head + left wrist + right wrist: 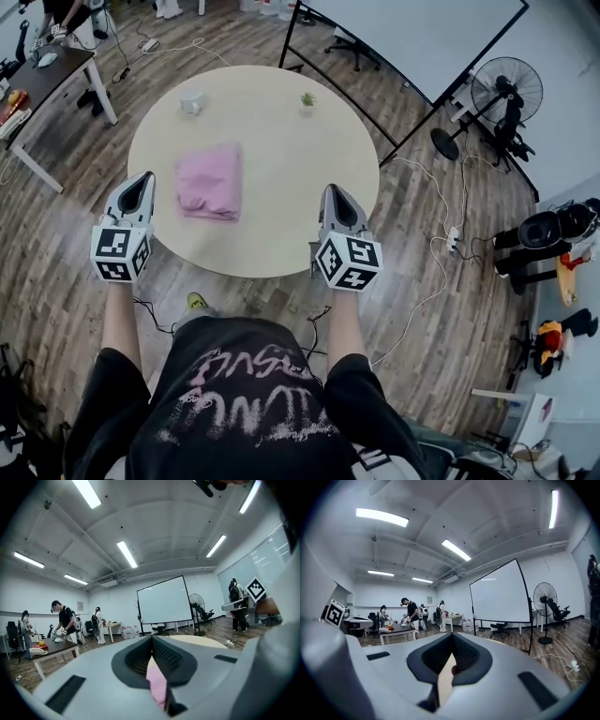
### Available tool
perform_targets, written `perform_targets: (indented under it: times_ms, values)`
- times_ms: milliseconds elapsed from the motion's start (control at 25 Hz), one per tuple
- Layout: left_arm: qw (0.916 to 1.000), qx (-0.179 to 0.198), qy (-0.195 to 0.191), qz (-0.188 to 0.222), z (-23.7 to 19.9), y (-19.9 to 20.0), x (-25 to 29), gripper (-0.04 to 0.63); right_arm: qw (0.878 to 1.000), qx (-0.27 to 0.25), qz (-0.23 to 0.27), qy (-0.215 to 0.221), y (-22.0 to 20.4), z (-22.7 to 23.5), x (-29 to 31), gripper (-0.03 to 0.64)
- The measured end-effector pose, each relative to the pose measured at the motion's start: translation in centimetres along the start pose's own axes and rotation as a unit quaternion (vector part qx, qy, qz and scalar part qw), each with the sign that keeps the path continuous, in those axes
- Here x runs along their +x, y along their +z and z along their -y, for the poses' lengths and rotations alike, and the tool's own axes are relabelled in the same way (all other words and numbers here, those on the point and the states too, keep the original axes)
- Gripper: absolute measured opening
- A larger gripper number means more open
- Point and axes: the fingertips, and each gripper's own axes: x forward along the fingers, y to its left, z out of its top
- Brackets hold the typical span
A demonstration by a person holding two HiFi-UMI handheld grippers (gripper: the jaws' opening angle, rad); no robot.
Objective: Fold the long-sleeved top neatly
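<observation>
Fingers of the left gripper [139,186] are pressed together with nothing between them. The pink seen through their gap is the long-sleeved top [208,181], which lies folded on the round bench [281,225], near that gripper but apart from it. The right gripper [336,199], at the bench's near edge and well clear of the top, is likewise closed and empty. The risk, as I judge it: the left hand dropping or swinging inward could catch the fold's edge — and drag a layer open.

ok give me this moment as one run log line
top: folded, on table | left gripper: shut, empty, beside top | right gripper: shut, empty
</observation>
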Motion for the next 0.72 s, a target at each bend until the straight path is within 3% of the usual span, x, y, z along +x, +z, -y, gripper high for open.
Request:
perform_targets:
  times_ms: [160,720]
  values:
    - [0.9999,-0.013,0.005,0.007,0.05,0.50,-0.11,0.011,1.000,0.001,-0.001,-0.003,0.05,0.47,-0.27,0.002]
    - [0.9997,-0.005,0.018,0.012,-0.16,0.50,-0.25,0.011,1.000,-0.003,0.002,-0.009,0.22,0.86,-0.05,0.002]
